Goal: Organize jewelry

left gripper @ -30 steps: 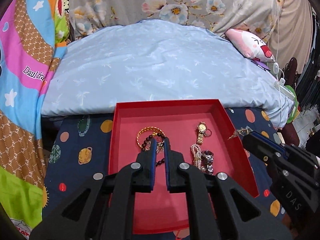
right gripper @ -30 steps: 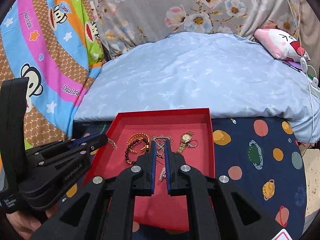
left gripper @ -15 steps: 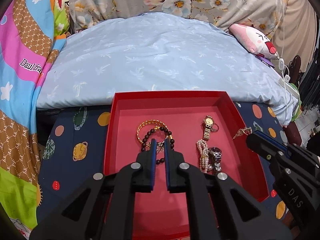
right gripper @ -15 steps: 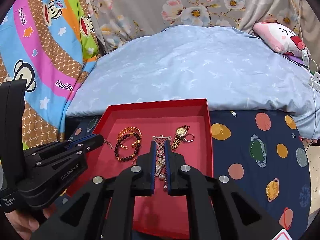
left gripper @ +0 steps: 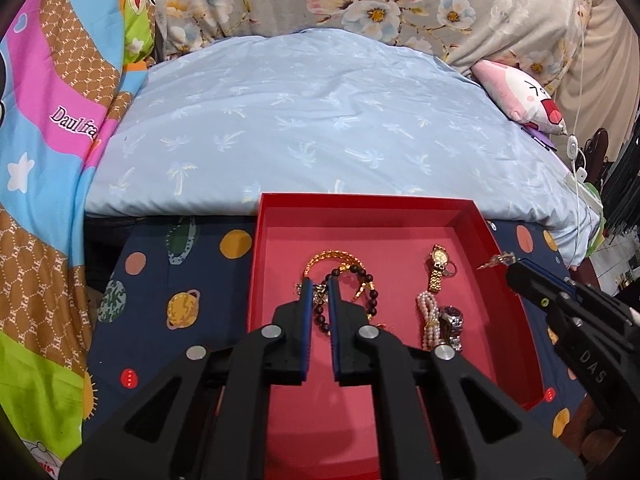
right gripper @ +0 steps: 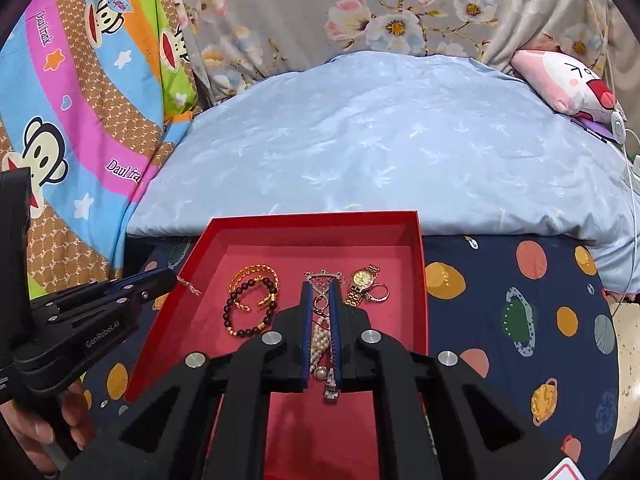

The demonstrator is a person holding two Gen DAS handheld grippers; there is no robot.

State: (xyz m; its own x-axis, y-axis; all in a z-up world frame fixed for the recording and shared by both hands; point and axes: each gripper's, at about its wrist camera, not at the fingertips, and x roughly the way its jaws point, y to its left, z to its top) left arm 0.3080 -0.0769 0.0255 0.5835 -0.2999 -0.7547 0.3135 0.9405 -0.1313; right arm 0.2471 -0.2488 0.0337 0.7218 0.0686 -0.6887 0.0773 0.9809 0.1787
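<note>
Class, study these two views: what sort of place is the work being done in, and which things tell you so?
Most likely a bedroom at home. A pale blue quilt lies behind the red tray of jewelry, floral bedding rises behind that, and a pink plush cushion sits at the right.

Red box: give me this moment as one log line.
left gripper: shut on chain | right gripper: shut on necklace | red box: holds bead bracelet, gold watch, pearls

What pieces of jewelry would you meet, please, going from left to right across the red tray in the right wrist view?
Inside the red tray: dark bead bracelet → gold bangle → silver chain necklace, with the right gripper in front of it → gold watch → silver ring.
</note>
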